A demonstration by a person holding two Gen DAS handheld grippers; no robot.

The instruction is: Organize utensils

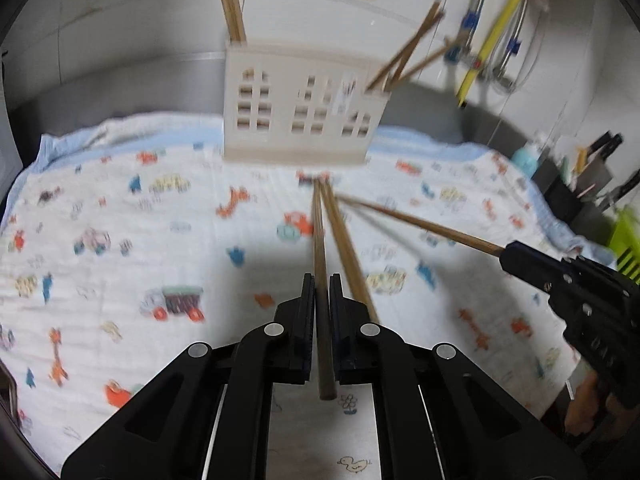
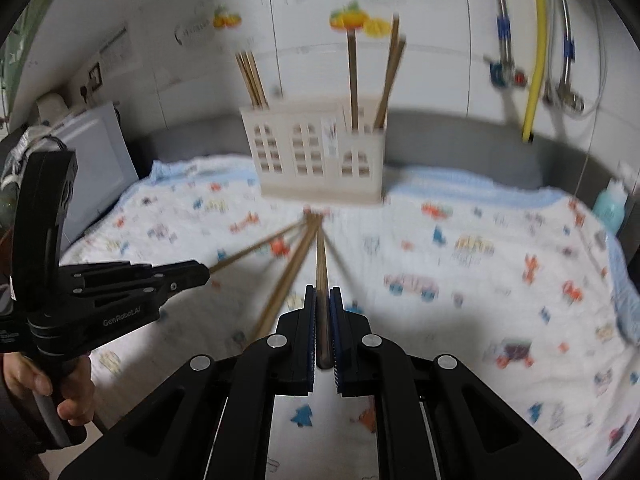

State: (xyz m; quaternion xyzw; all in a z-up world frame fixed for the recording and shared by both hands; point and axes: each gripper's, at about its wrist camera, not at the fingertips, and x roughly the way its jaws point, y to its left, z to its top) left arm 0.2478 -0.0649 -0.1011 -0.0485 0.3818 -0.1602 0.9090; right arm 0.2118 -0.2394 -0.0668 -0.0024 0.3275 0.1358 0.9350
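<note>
Each tool, left tool [image 1: 322,280] and right tool [image 2: 323,292], grips one wooden chopstick [image 1: 320,240]. Next, probably through blur: lift toward the chopstick holder [image 1: 300,108] at twelve o'clock, leaving a loose chopstick [image 1: 348,252].

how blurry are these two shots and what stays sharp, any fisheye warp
Left wrist view: holder, cloth and wall pipes smeared by motion blur; the left tongs and their chopstick stay fairly sharp; cloth edge bows from fisheye warp, corners vignetted black.
Right wrist view: blur is similar or worse on holder and cloth prints; right tongs crisp; tongs' shadow falls on the cloth.
</note>
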